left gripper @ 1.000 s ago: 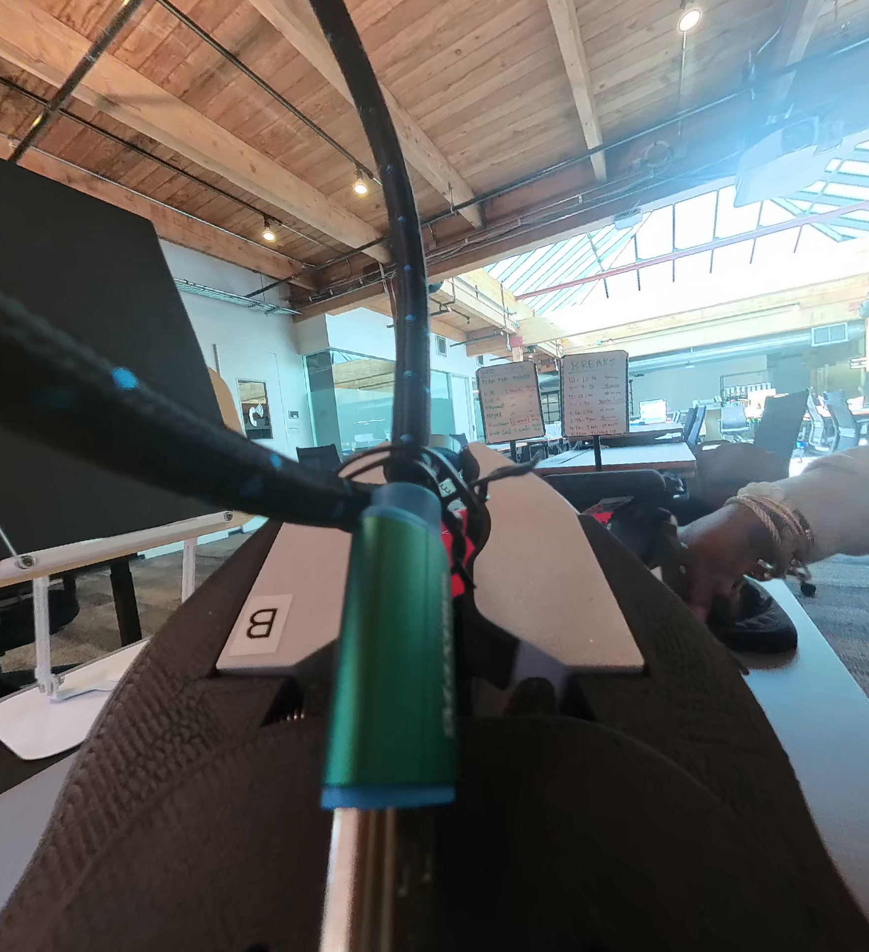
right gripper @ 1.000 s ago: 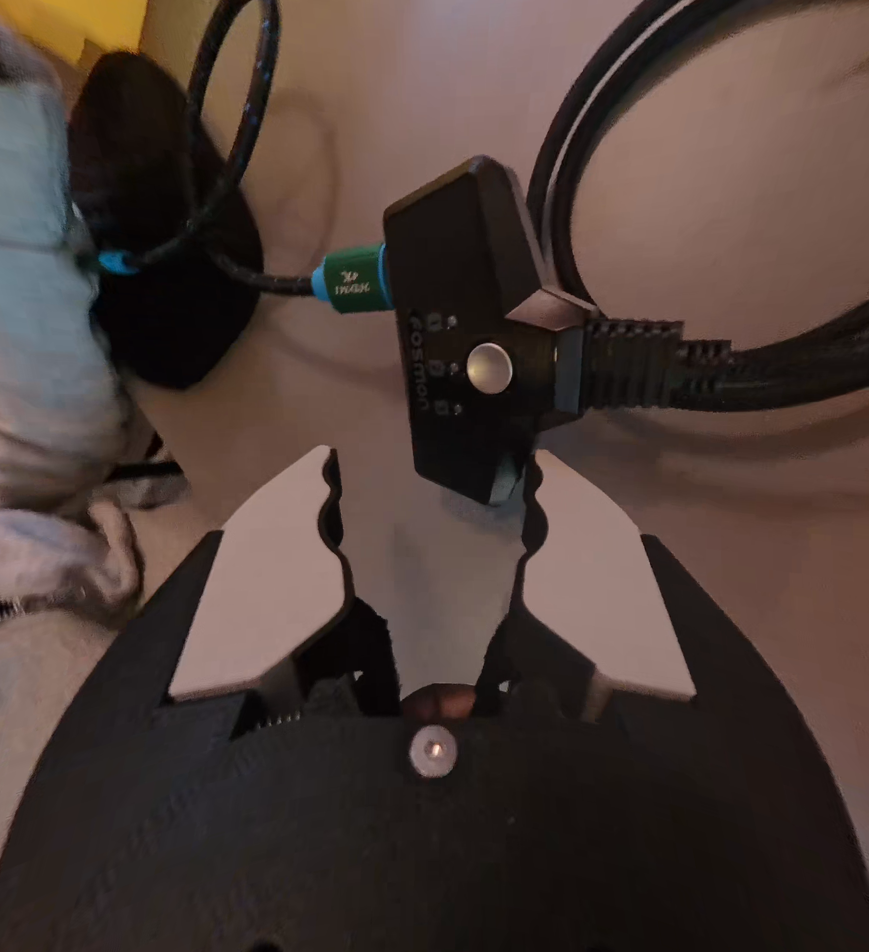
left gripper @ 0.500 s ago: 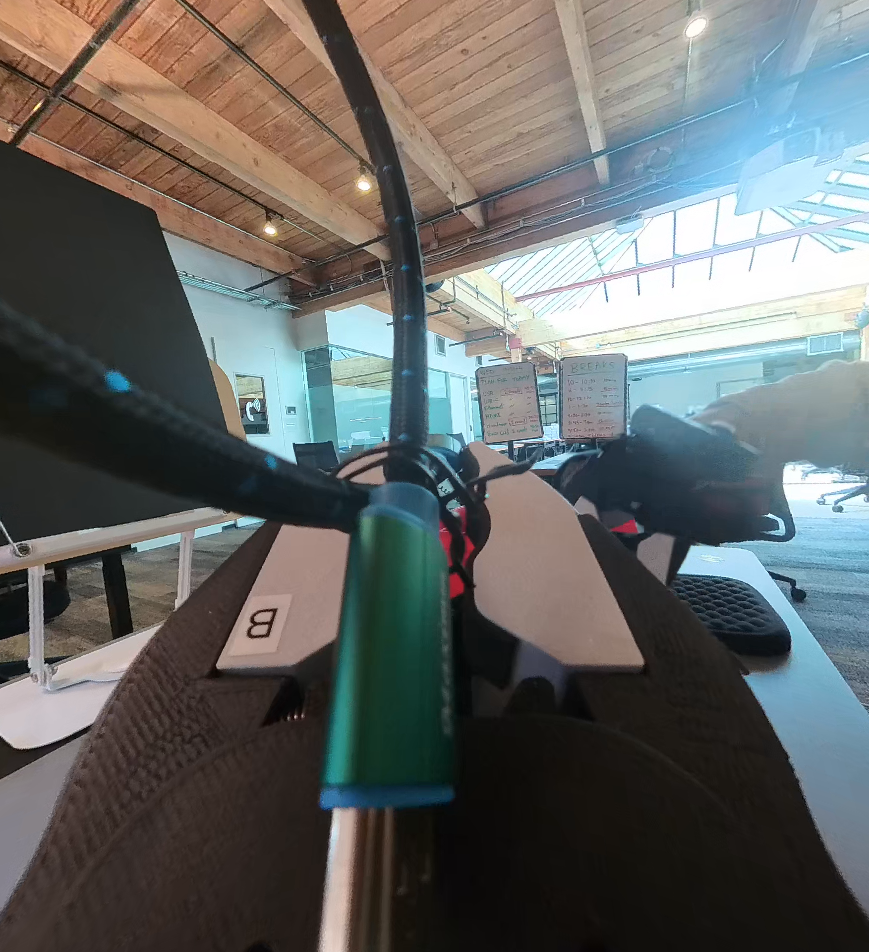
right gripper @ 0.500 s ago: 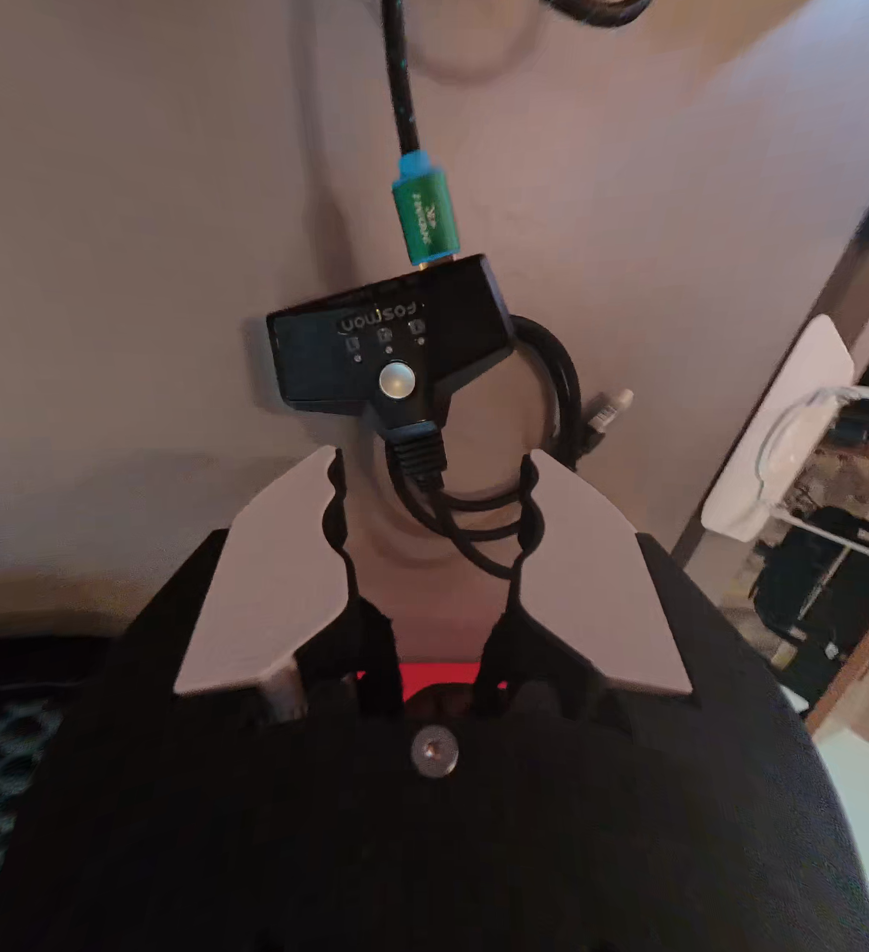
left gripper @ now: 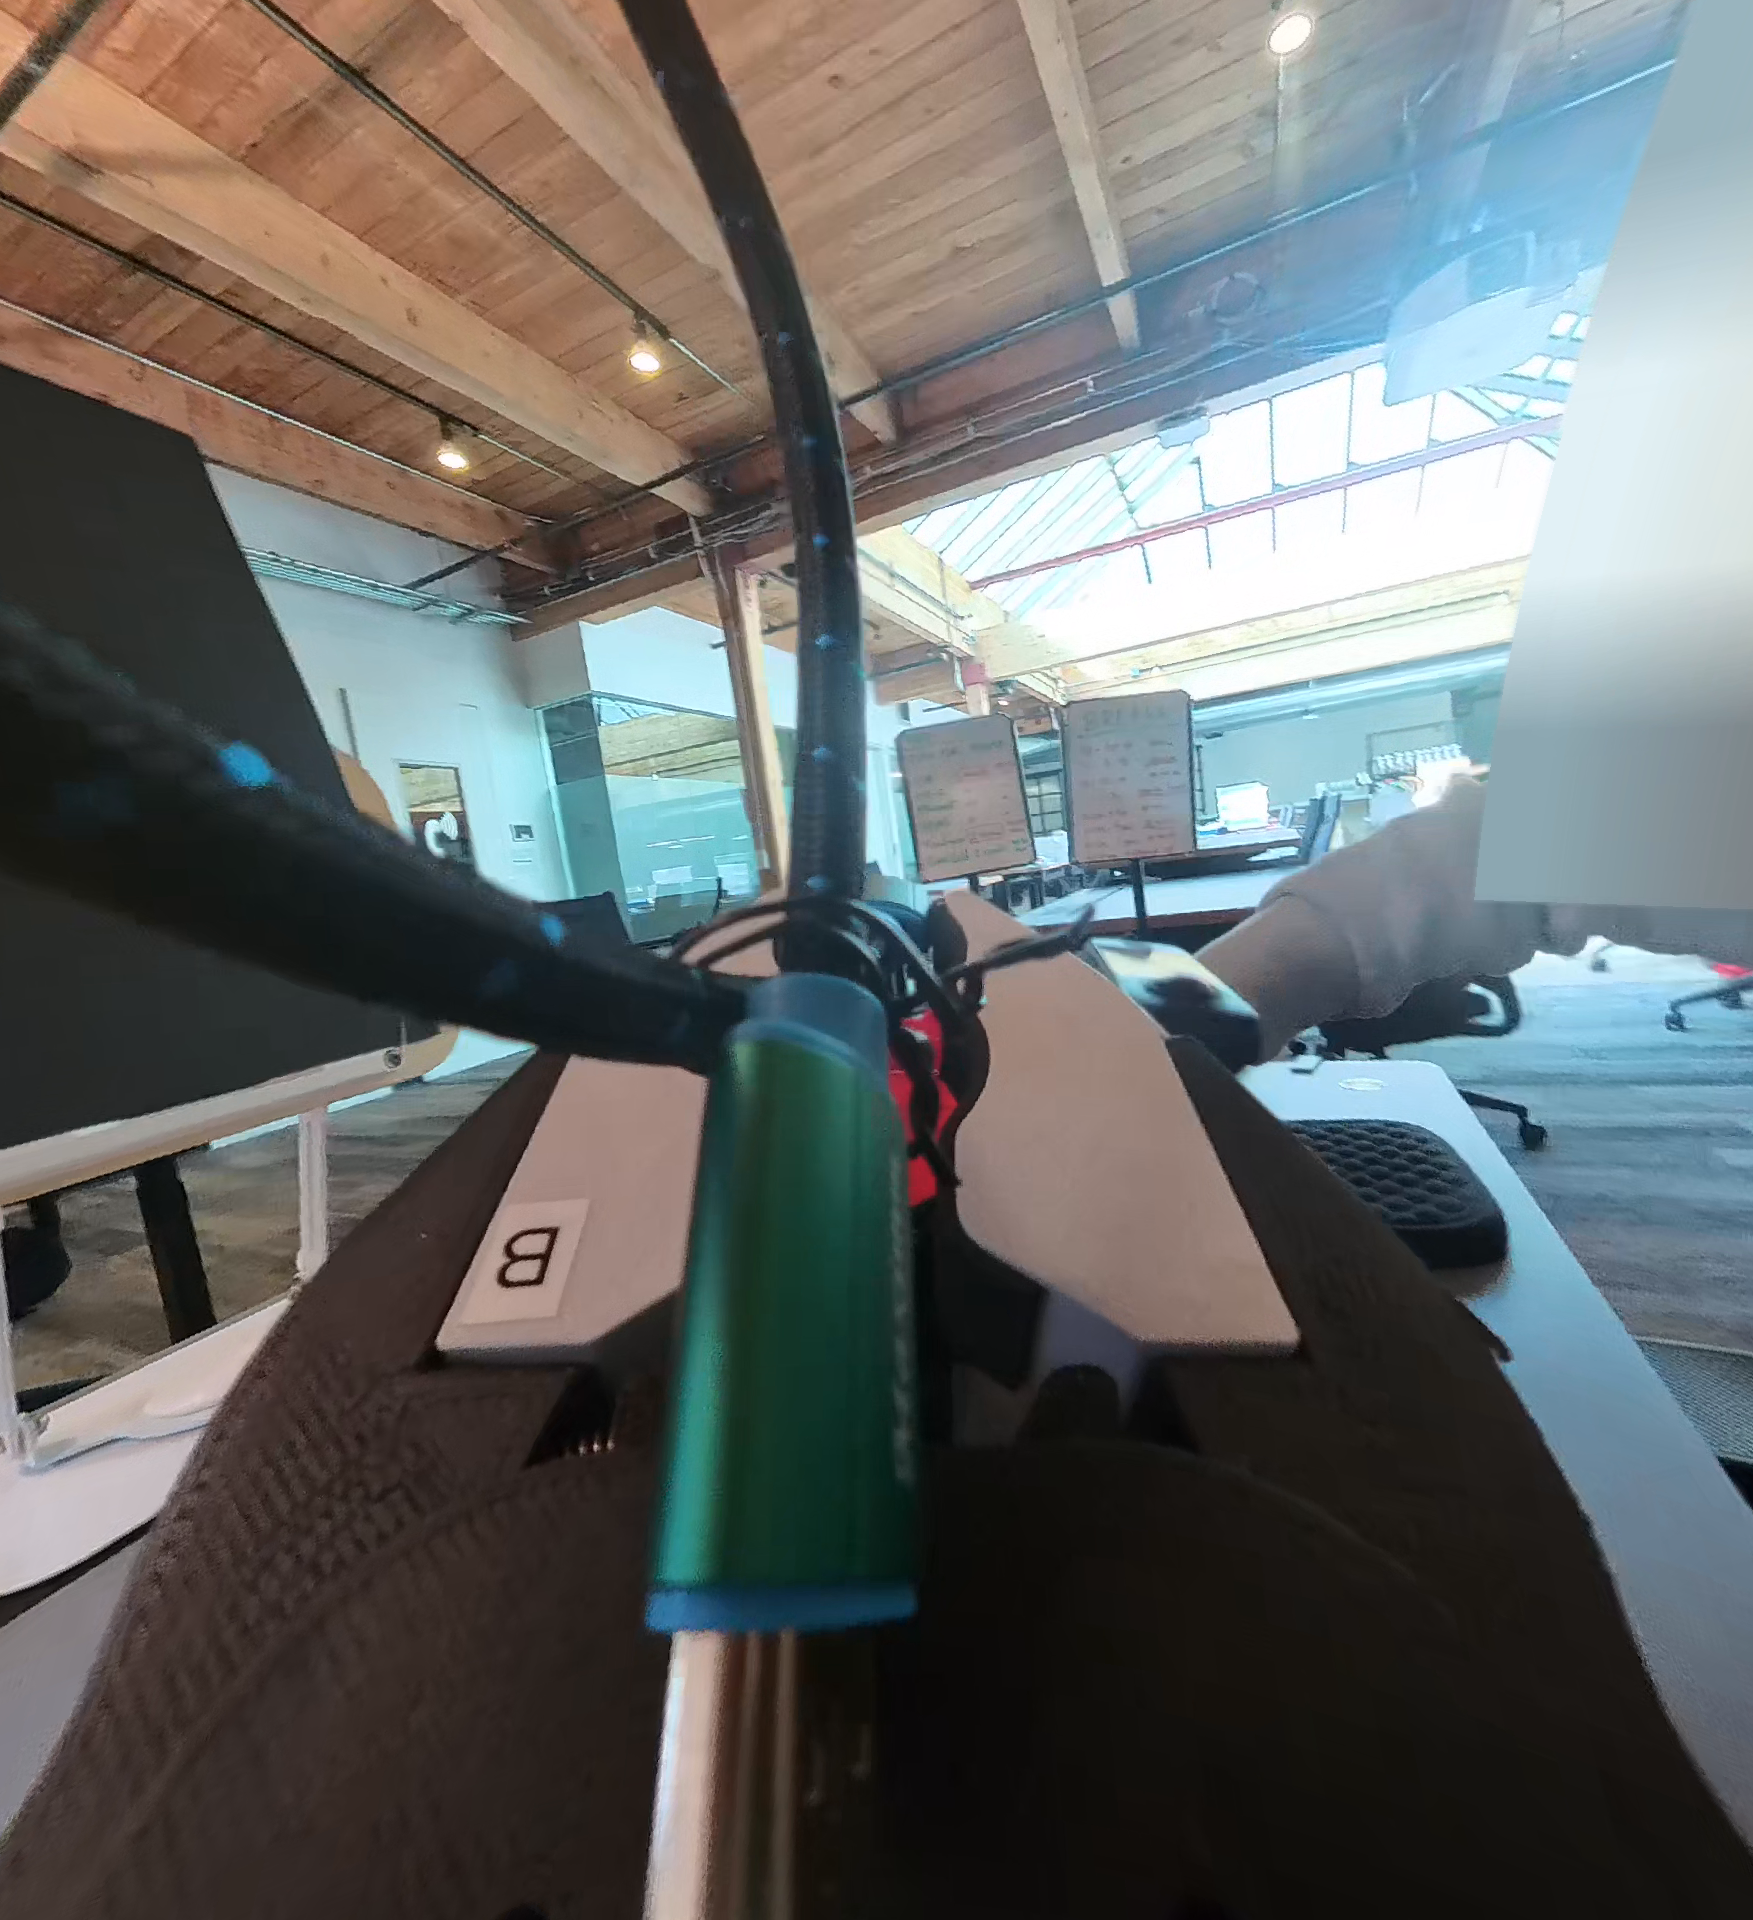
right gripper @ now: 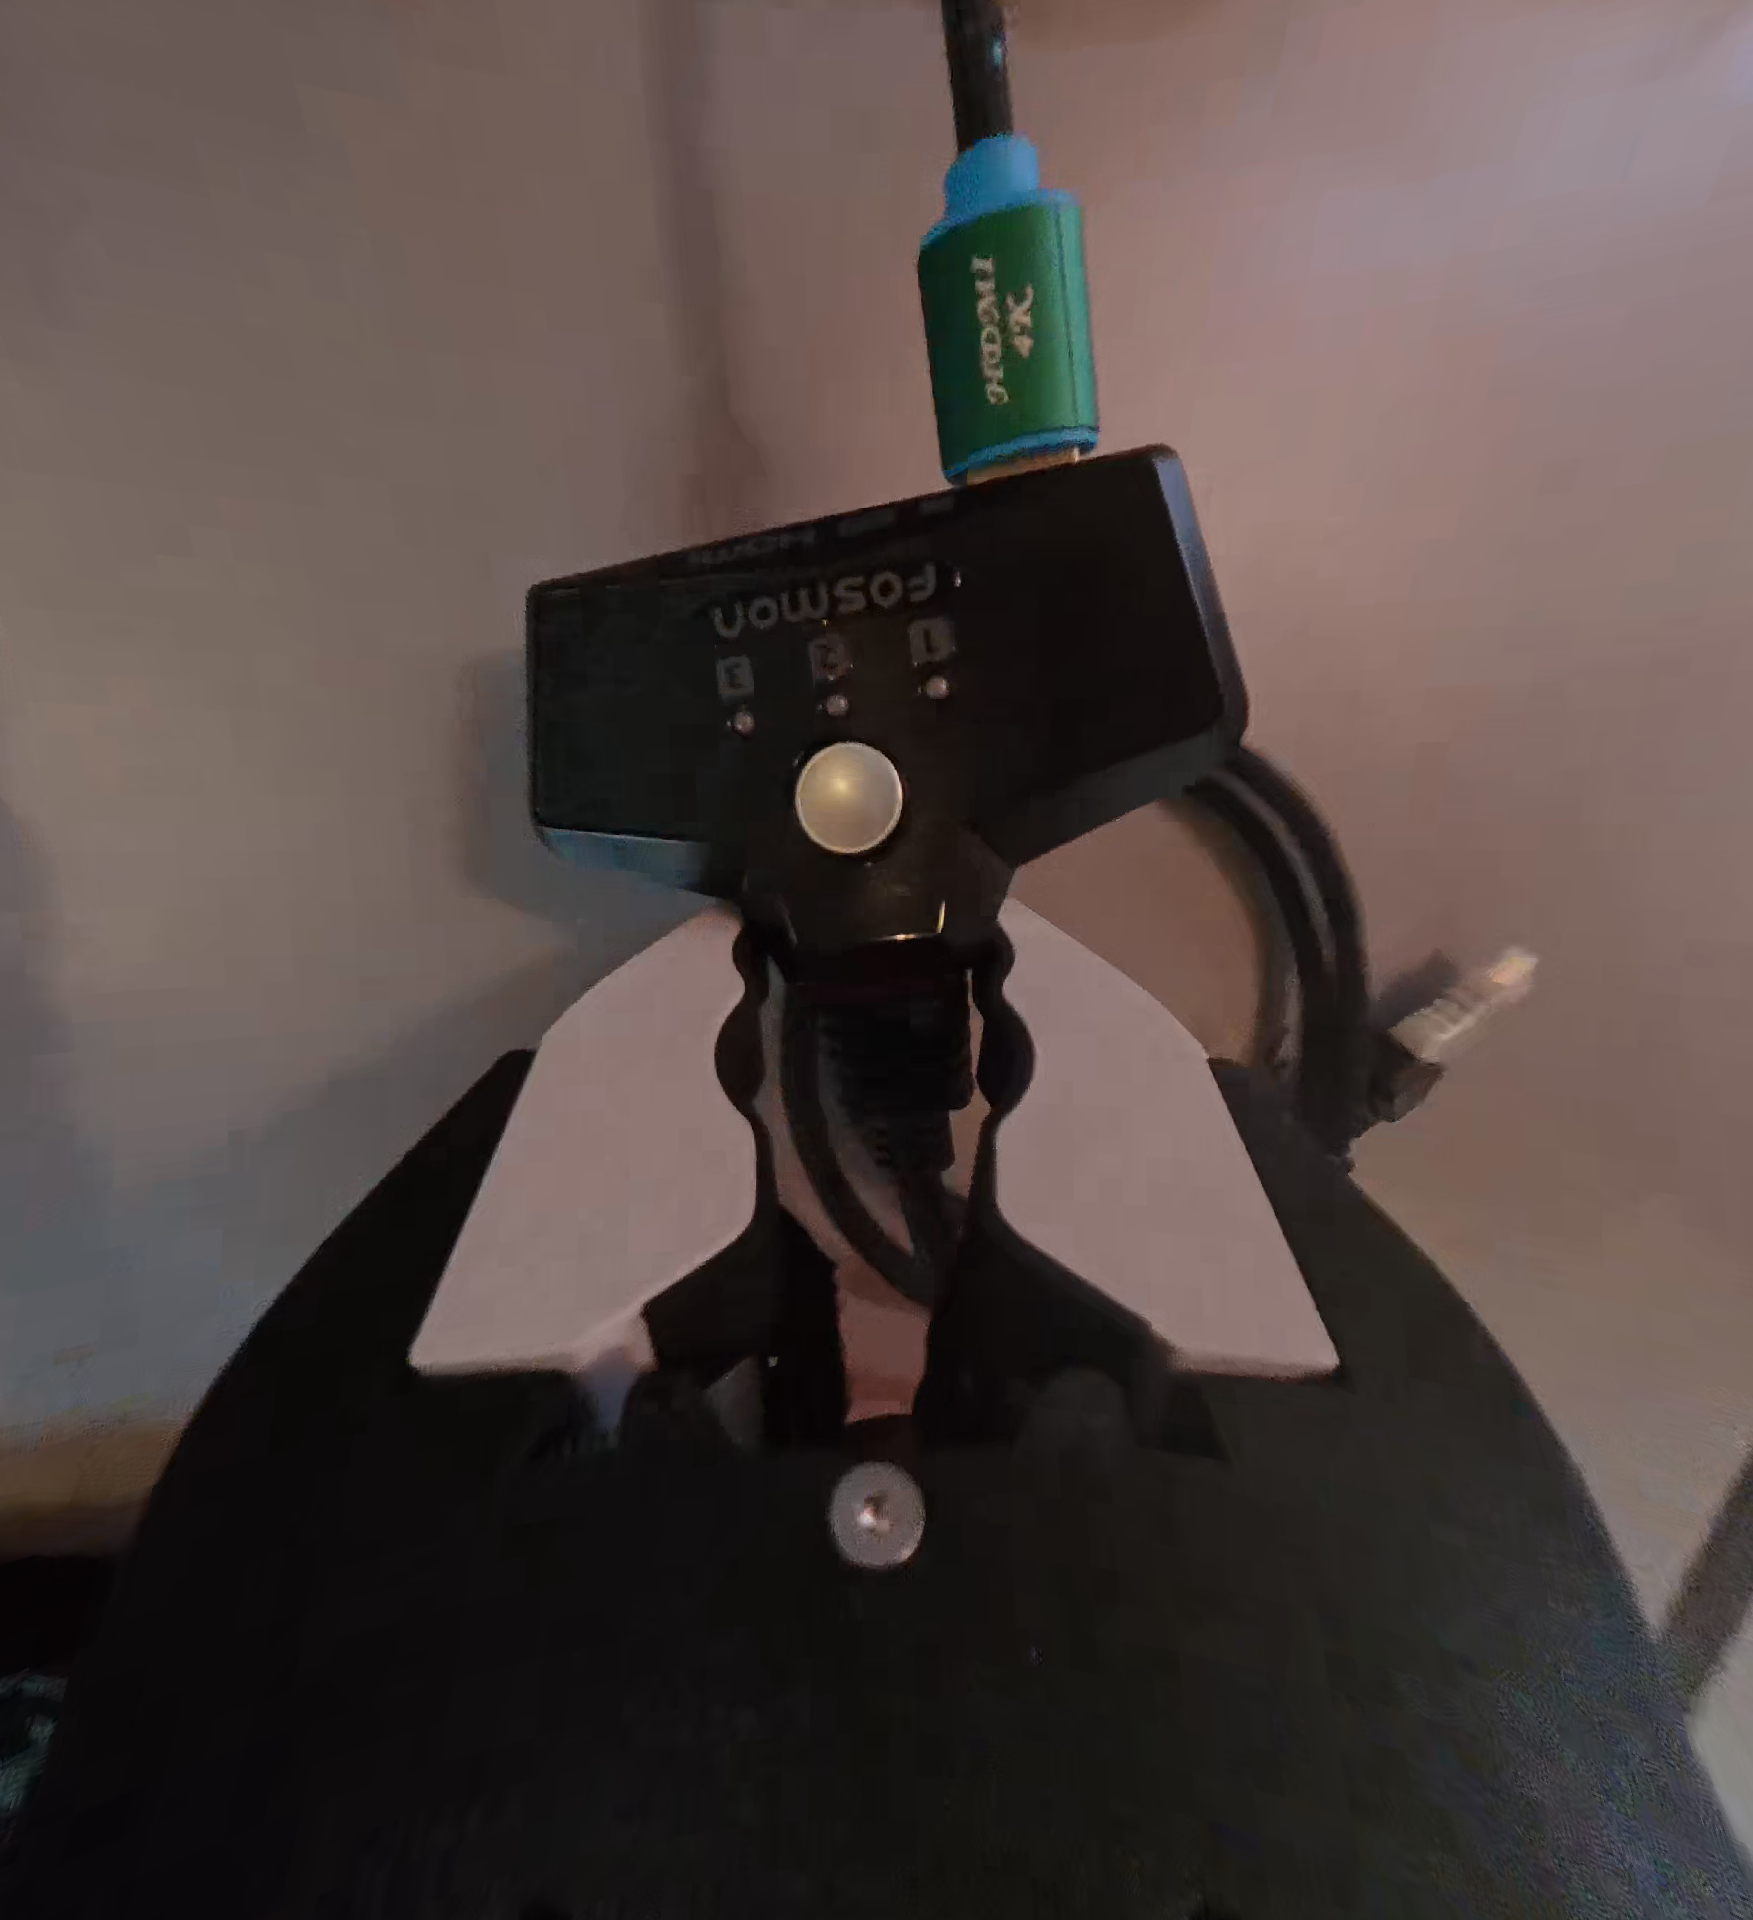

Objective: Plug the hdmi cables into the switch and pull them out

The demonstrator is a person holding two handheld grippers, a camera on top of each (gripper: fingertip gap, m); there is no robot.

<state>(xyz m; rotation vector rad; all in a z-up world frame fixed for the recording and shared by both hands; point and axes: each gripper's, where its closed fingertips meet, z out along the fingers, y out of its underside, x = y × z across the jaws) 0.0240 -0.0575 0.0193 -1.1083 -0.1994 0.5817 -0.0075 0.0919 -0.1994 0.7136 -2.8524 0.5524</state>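
In the right wrist view the black HDMI switch [right gripper: 851, 675] lies on the pale table with a silver button on top. A green HDMI plug [right gripper: 1007, 332] on a braided cable sits in its far right port. My right gripper [right gripper: 867, 940] is shut on the switch's neck, where its own black cable [right gripper: 1298, 935] leaves and loops to the right. In the left wrist view my left gripper [left gripper: 851, 925] is shut on a black braided HDMI cable [left gripper: 820, 520]. That cable's green plug [left gripper: 799, 1299] lies back over the gripper body, with its metal end toward the camera.
A dark panel [left gripper: 72, 727] on a white stand [left gripper: 41, 1496] is at the left. A black mesh pad [left gripper: 1402, 1184] lies on the white table [left gripper: 1630, 1507] at the right. A person's light sleeve [left gripper: 1371, 935] reaches in beyond the fingers. A loose connector end [right gripper: 1454, 1018] lies right of the switch.
My right gripper moved forward and closed on the switch's neck; it was open before. The left gripper still holds its cable. The sleeve in the left wrist view shifted.
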